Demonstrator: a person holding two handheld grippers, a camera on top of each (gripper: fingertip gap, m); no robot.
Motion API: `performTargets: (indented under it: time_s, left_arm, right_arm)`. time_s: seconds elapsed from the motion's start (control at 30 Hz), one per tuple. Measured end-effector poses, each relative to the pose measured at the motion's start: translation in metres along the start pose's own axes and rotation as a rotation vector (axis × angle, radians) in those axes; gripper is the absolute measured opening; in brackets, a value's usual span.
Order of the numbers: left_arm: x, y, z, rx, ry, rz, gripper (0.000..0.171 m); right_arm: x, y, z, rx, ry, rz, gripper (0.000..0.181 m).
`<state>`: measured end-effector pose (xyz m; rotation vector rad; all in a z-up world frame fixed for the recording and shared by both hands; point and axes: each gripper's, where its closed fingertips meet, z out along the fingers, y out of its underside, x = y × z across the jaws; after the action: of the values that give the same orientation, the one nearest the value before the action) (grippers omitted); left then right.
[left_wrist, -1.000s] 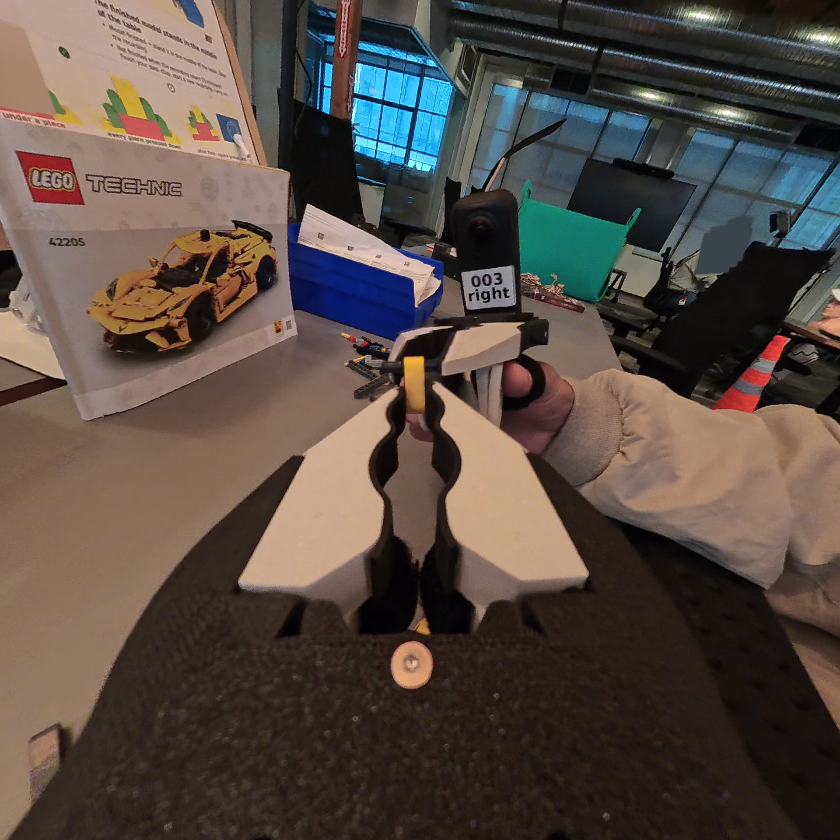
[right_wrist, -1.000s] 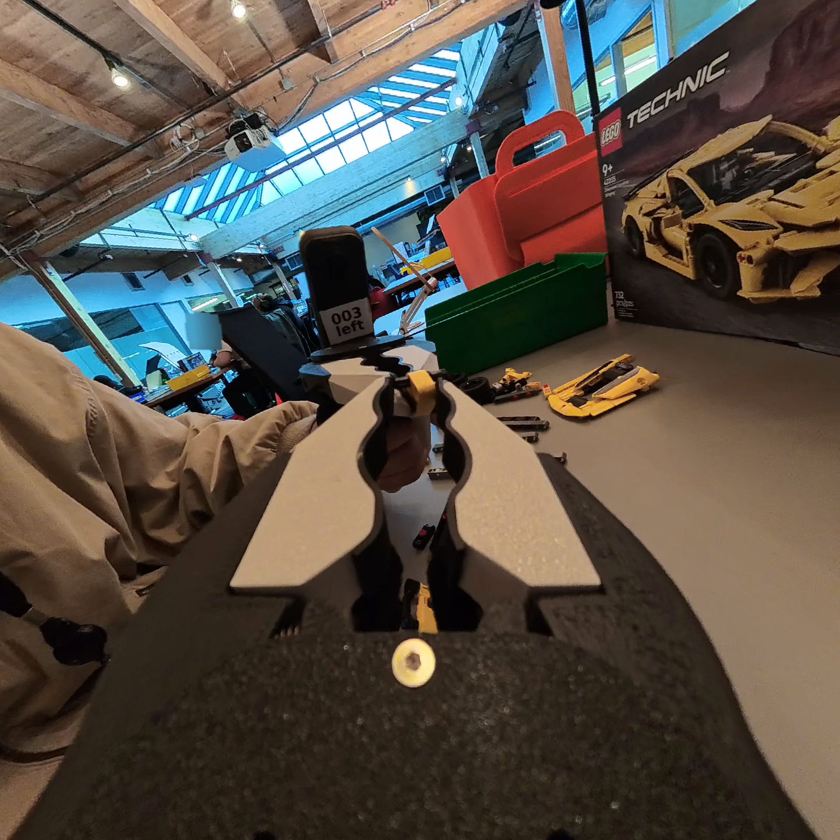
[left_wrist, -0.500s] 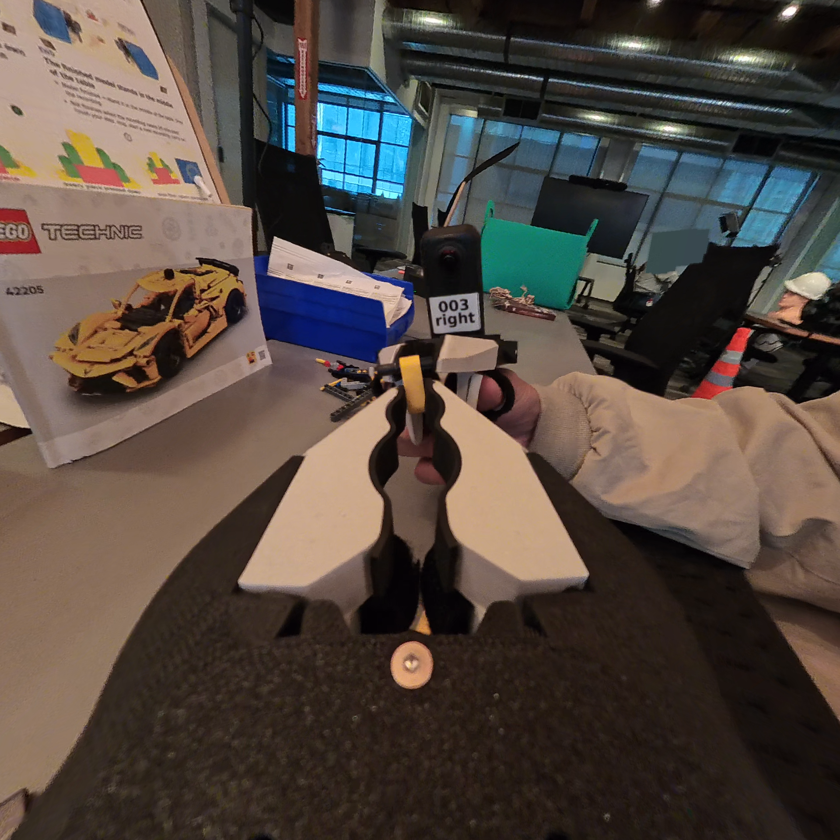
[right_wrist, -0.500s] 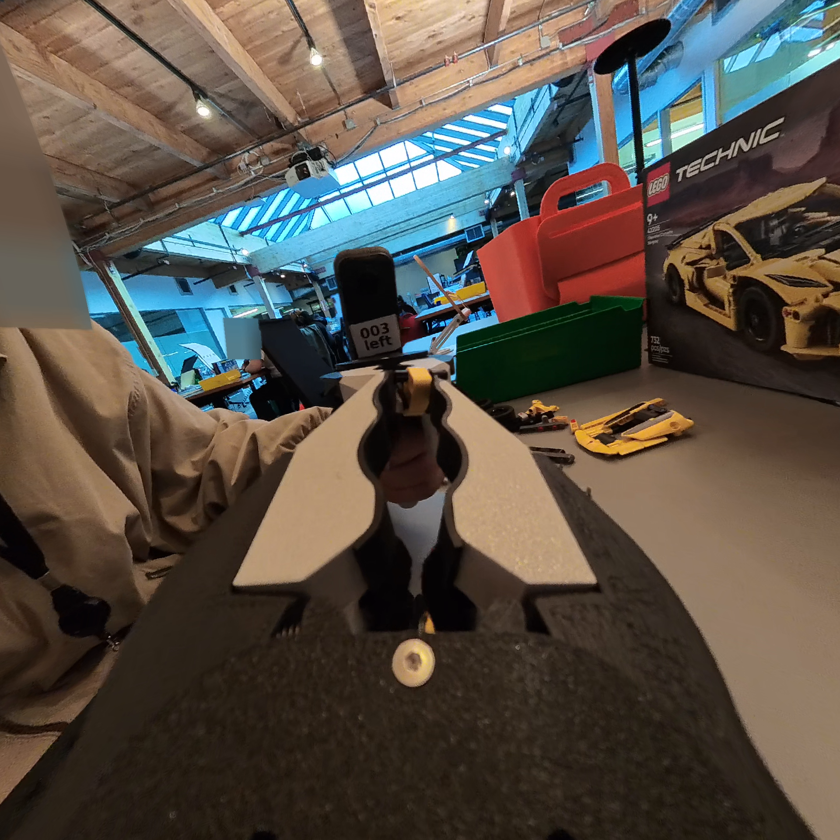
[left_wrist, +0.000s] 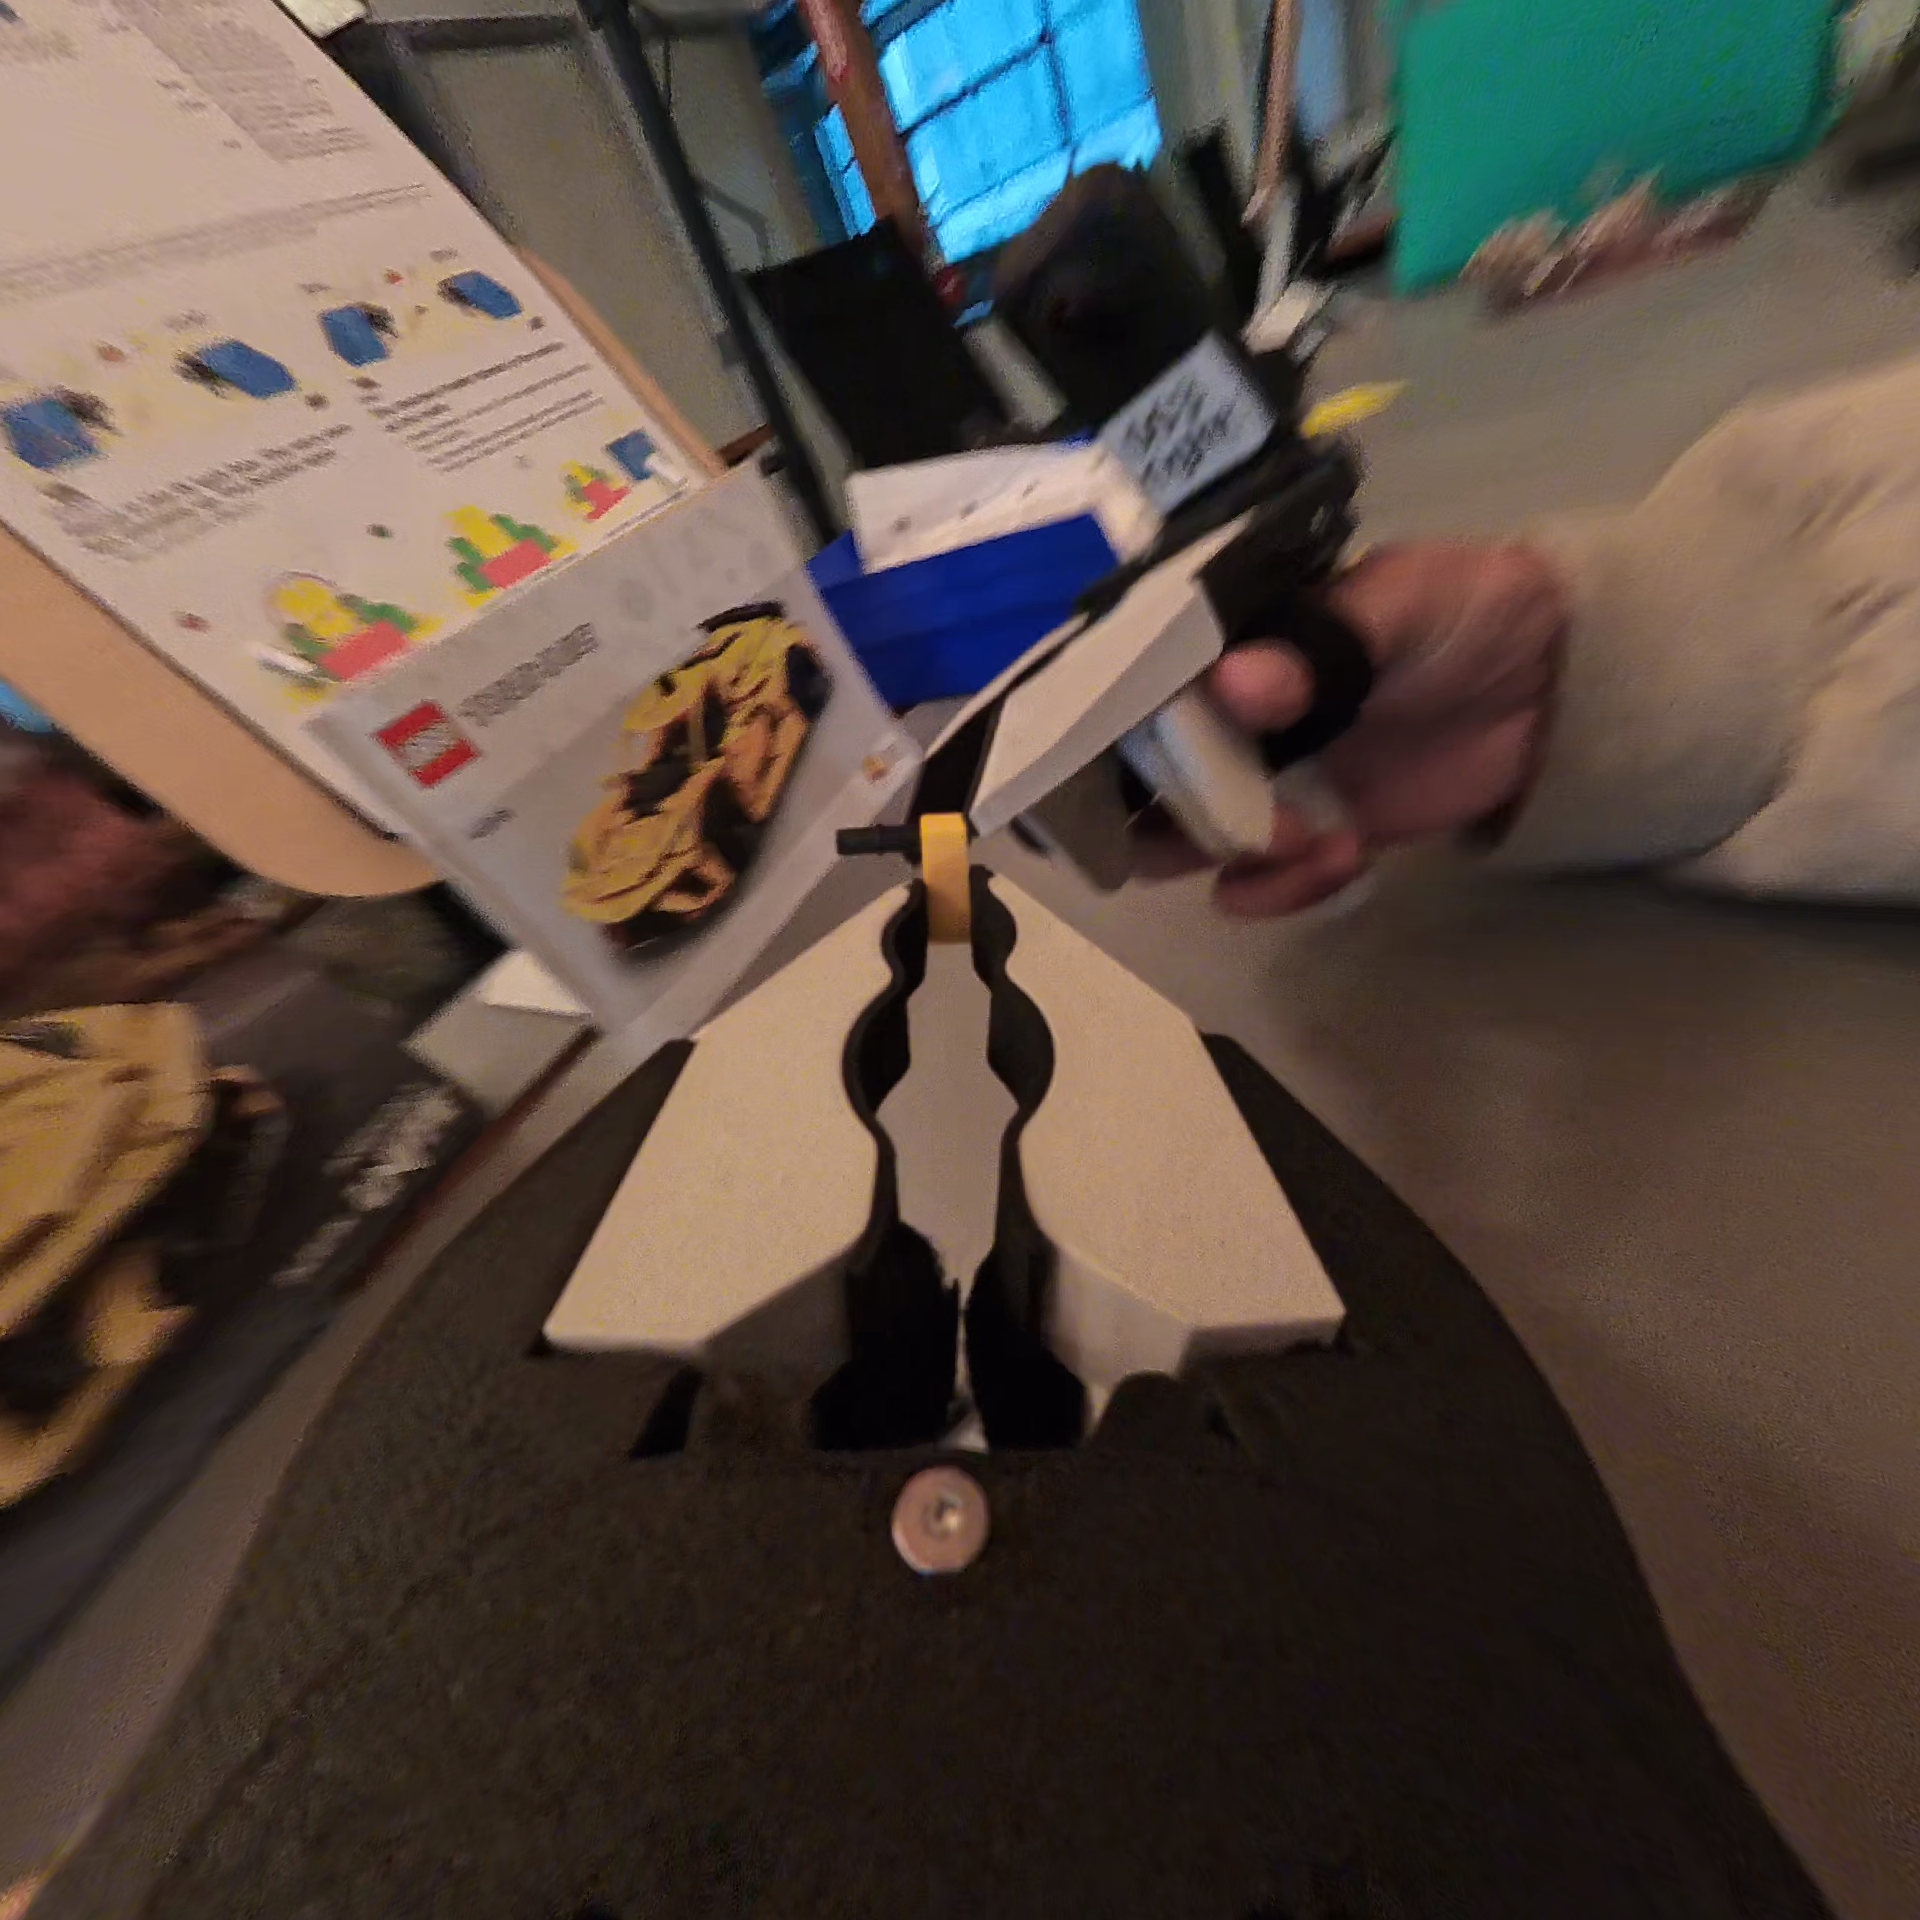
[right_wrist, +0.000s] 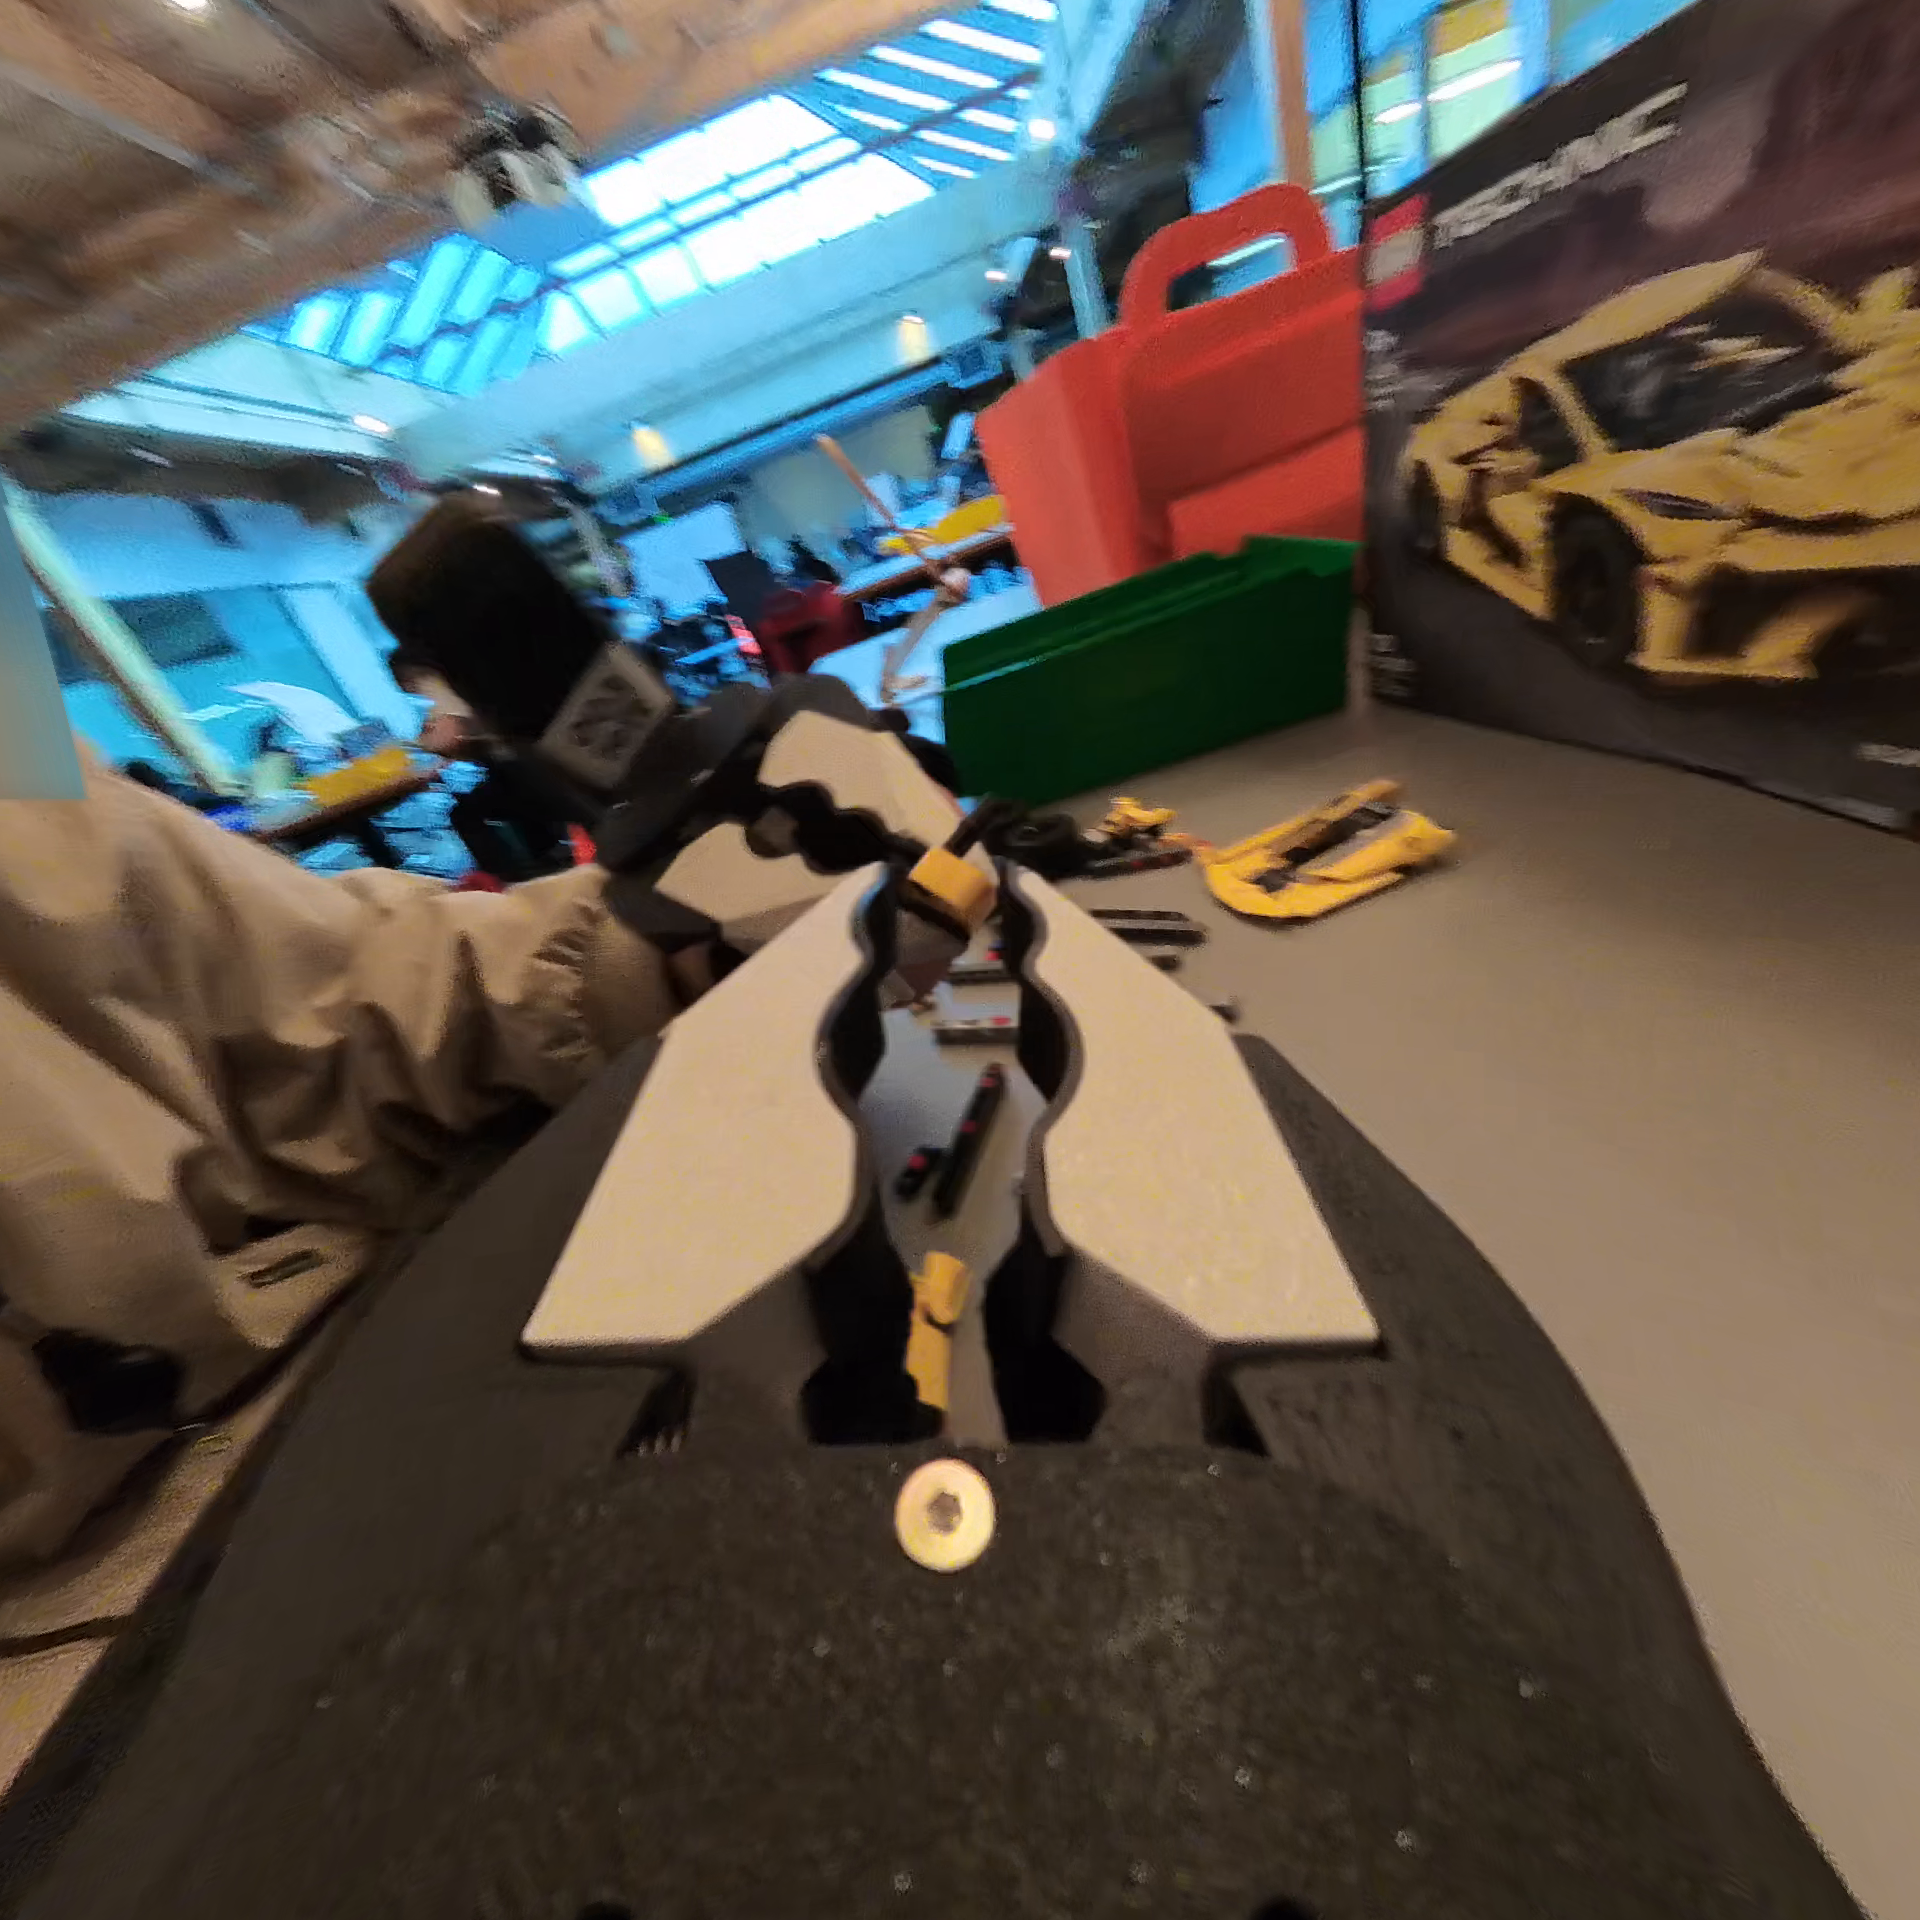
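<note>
left wrist view, blurred by motion: the left hand-held gripper (left_wrist: 945, 902) is clamped on a small yellow piece (left_wrist: 945, 868) at its fingertips. a short black pin (left_wrist: 868, 840) juts out of the piece to the left. the right hand-held gripper (left_wrist: 961, 795), held in a hand (left_wrist: 1403, 727) with a beige sleeve (left_wrist: 1714, 665), comes in from the upper right, and its narrow tips meet the top of the same piece. the piece is held in the air above the grey worktop (left_wrist: 1558, 1143). behind stand a booklet (left_wrist: 644, 769) showing a yellow car, a printed board (left_wrist: 260, 364), a blue bin (left_wrist: 956, 613) and a teal bag (left_wrist: 1600, 125). right wrist view: the piece sits between the right fingertips, which appear clenched on it, though blur hides the exact contact. the left gripper reaches it from the left. the piece is a squat yellow block with dark fittings. on the worktop beyond lie a yellow panel (right_wrist: 1330, 852) and loose black parts (right_wrist: 966, 1132); farther off are a green bin (right_wrist: 1143, 665), a red case (right_wrist: 1195, 416) and a box (right_wrist: 1662, 416) showing a yellow car.
</note>
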<state>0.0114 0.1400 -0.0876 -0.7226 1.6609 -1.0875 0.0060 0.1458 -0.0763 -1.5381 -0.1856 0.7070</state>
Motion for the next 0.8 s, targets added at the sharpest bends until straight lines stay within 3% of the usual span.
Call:
performTargets:
  time_s: [0.07,0.17,0.3,0.43,0.47,0.53,0.57,0.6,0.7,0.8]
  left_arm:
    - [-0.001,0.013,0.005,-0.069,-0.062,0.148,0.008]
    - [0.003,0.018,0.008,-0.113,-0.101,0.314,0.007]
    - [0.009,0.026,0.011,-0.165,-0.096,0.412,0.007]
    - [0.005,0.03,0.012,-0.201,-0.131,0.434,0.007]
    - [0.001,0.028,0.012,-0.191,-0.156,0.39,0.008]
    - [-0.008,0.027,0.012,-0.165,-0.168,0.146,0.015]
    - [-0.006,0.03,0.014,-0.164,-0.109,-0.022,0.037]
    - [0.001,0.027,0.015,-0.136,-0.023,-0.19,0.042]
    - [0.005,-0.002,0.01,0.058,0.154,-0.568,0.041]
    - [0.007,-0.015,0.004,0.153,0.285,-0.744,0.031]
  right_arm:
    - [0.011,-0.003,-0.004,0.007,0.07,-0.001,0.032]
    - [0.015,0.007,-0.005,-0.059,0.093,-0.008,0.026]
    - [0.014,0.023,-0.001,-0.155,0.093,-0.047,0.009]
    - [0.018,0.025,0.0,-0.169,0.119,-0.039,0.005]
    - [0.018,0.022,0.0,-0.142,0.119,-0.039,0.004]
    - [0.021,0.01,-0.001,-0.038,0.125,-0.014,0.004]
    - [0.019,0.003,-0.003,0.014,0.11,-0.008,0.003]
    - [0.018,-0.002,-0.004,0.047,0.095,-0.003,0.003]
    - [0.008,-0.002,0.002,0.054,0.044,-0.017,0.004]
    - [-0.006,-0.006,0.007,0.084,-0.031,-0.001,0.004]
